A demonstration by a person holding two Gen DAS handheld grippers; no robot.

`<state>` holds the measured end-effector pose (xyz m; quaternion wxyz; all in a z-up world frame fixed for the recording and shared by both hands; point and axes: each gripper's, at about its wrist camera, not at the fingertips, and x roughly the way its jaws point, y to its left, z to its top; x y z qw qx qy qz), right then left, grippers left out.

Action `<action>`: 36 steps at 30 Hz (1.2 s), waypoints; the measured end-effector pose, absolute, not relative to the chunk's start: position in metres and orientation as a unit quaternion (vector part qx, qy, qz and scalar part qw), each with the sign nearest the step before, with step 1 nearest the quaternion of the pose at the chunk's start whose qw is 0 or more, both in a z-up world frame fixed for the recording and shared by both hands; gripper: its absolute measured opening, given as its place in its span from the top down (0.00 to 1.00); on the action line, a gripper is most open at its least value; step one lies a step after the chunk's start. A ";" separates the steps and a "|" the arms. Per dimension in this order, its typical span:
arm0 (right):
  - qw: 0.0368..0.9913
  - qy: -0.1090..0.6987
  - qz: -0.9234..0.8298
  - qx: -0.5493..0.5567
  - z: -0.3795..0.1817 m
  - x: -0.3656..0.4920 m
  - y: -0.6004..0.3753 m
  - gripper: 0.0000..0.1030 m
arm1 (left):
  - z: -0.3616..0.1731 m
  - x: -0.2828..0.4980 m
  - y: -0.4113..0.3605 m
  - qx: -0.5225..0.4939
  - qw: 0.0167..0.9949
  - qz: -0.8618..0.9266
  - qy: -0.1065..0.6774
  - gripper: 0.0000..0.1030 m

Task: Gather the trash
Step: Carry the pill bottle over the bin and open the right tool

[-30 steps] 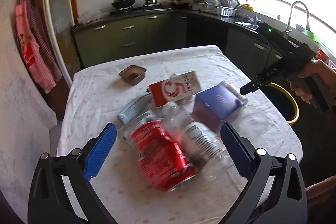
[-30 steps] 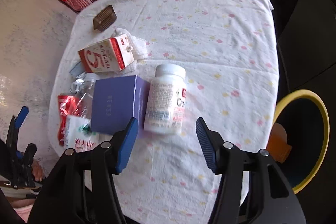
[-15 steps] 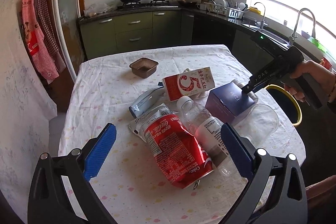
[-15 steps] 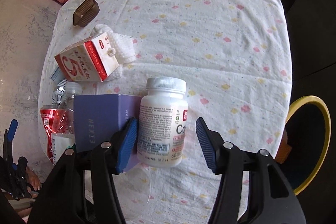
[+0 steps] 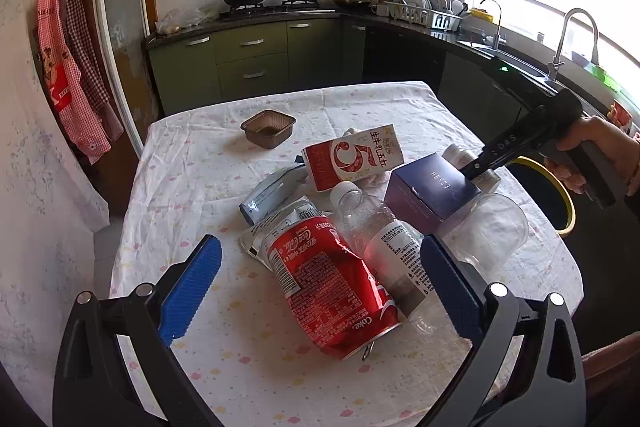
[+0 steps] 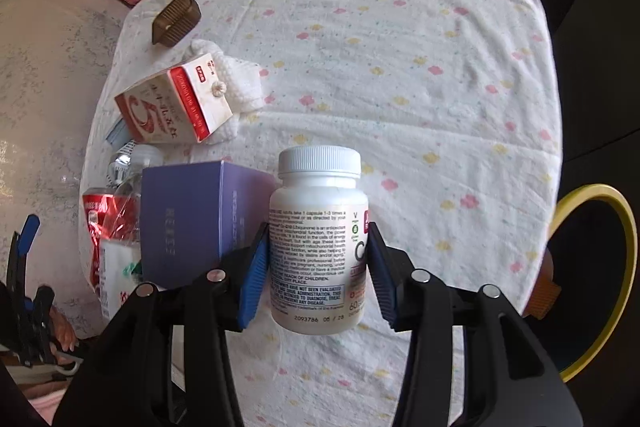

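Between the right tool's (image 6: pixel 318 263) closing pads: white bottle (image 6: pixel 318 227), "2093786"; left tool (image 5: pixel 320 291) wide.

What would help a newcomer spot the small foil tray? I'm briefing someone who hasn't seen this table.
Start at the table with the flowered white cloth. The trash lies heaped at its near end; beyond the red and white milk carton, toward the green cabinets, sits the foil tray. It stands alone, a squat brown open dish with ribbed walls.

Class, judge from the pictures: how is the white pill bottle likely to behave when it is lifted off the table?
The white pill bottle looks rigid, so the right tool closing on its sides probably won't dent it. Its smooth round body may slip or twist. Its contents are hidden, so its weight is uncertain.
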<state>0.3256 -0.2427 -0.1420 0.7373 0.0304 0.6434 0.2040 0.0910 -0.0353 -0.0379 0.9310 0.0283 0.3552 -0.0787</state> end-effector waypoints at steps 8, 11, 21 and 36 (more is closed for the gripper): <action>0.763 0.619 0.174 0.073 -0.131 0.301 -0.310 0.57 | -0.039 0.090 -0.046 0.039 0.930 -0.087 0.355 0.05; 0.773 0.613 0.131 0.096 -0.136 0.288 -0.357 0.57 | -0.039 0.089 -0.050 0.040 0.929 -0.091 0.355 0.05; 0.768 0.627 -0.007 0.127 -0.192 0.257 -0.477 0.56 | -0.044 0.091 -0.075 0.058 0.924 -0.111 0.361 0.05; 0.777 0.608 -0.001 0.161 -0.201 0.254 -0.492 0.47 | -0.039 0.098 -0.094 0.097 0.918 -0.146 0.355 0.05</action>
